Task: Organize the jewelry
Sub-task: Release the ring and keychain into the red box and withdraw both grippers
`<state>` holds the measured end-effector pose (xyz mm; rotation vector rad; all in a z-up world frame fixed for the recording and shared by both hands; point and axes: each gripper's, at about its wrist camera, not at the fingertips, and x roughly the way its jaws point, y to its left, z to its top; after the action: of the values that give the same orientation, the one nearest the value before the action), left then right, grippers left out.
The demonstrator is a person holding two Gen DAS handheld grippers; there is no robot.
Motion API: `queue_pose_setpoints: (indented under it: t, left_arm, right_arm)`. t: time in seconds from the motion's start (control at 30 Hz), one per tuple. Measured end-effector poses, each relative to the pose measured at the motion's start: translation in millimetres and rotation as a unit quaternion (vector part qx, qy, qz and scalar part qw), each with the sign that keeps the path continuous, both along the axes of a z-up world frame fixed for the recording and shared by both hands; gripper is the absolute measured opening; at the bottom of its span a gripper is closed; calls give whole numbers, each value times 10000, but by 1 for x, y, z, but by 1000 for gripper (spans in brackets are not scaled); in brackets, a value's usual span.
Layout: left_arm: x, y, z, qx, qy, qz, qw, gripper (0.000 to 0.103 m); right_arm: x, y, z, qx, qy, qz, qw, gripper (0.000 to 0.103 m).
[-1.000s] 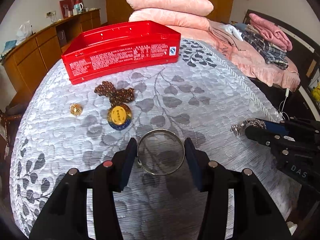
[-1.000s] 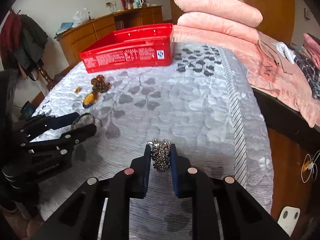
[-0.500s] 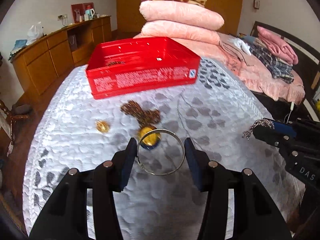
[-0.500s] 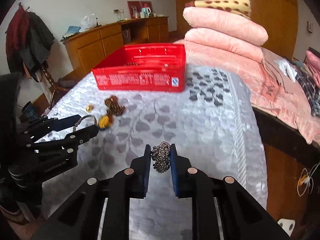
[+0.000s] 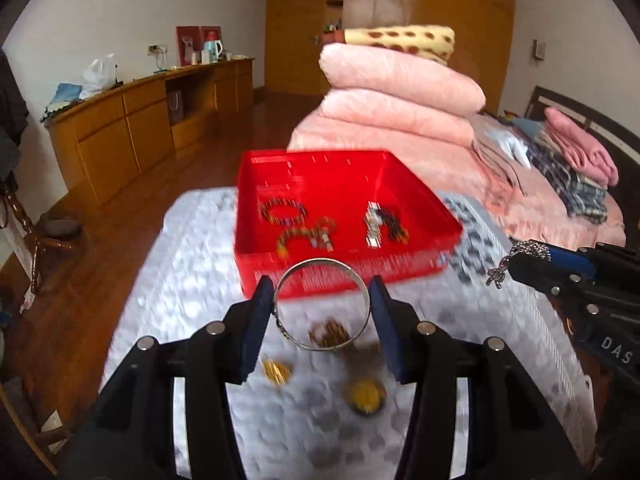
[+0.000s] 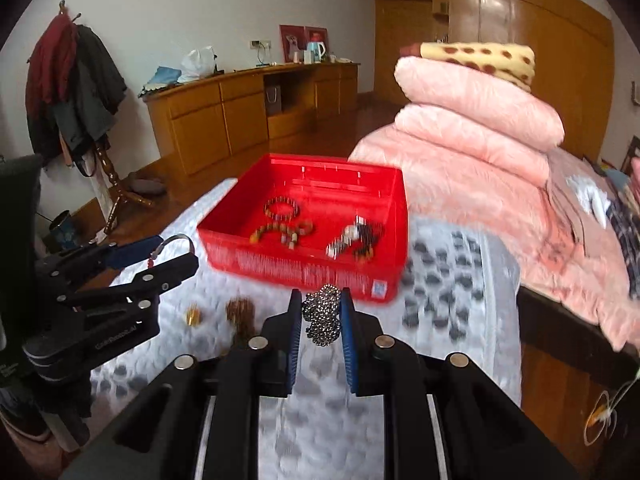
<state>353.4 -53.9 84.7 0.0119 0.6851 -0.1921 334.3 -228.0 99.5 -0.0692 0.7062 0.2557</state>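
Observation:
My left gripper (image 5: pixel 321 304) is shut on a silver bangle (image 5: pixel 288 276), held in the air short of the red box (image 5: pixel 416 192). My right gripper (image 6: pixel 321 314) is shut on a bunched silver chain (image 6: pixel 322 314), also held in the air short of the box (image 6: pixel 224 216). The box holds several beaded bracelets (image 5: pixel 284 214) and a dark piece (image 5: pixel 384 224). On the grey quilt below lie a brown bead cluster (image 5: pixel 330 334), a small gold piece (image 5: pixel 276 372) and a yellow round pendant (image 5: pixel 366 396). The right gripper shows at the right of the left wrist view (image 5: pixel 516 264).
The box sits on a grey leaf-patterned quilt (image 6: pixel 440 264) on a bed. Folded pink quilts (image 5: pixel 400 96) are stacked behind it. A wooden sideboard (image 5: pixel 132 120) runs along the left wall. A coat stand (image 6: pixel 80 80) is at the far left.
Both grippers have risen and moved forward toward the red box with their items. The inside of the box now shows, and the loose pieces on the quilt lie under the left gripper.

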Motion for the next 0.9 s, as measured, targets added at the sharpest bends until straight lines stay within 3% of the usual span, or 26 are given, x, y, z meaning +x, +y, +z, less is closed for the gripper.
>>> queue_pose_setpoints:
  t: [0.2,0.3,0.6,0.67,0.77,0.8,0.87,0.9]
  left_arm:
    - [50,2,23,-40,-117,109,9999,47]
    - [79,-1,25,-93,-63,139,9998,47]
    - [144,-19,-12,-28,343,8,9994,48]
    - [152,-21,-19,-5,447,12,9990,49]
    - [157,-17,-22,-88,438,17,9990,68]
    - [156,-16,-21,-84,380,35,9992,69]
    - [150,-12,-14,3,227,68,9997,71]
    - [146,-9,-11,34,149,77,9999,79]
  right_arm:
    - [56,4,18,108,-60,-38,9999,18]
    - [83,5,13,154,47,-37,9999,18]
    - [142,-4,-31,316,540,-94,9980,19]
    - [146,-7,-34,381,548,-124,9977,29]
    - [144,-12,-33,243,406,-237,9986,35]
    - [143,-13,-32,196,360,-271,9988,37]
    - [136,-18,-26,92,209,-378,9990,55]
    - [130,-20,-22,38,116,-415,9991,59]
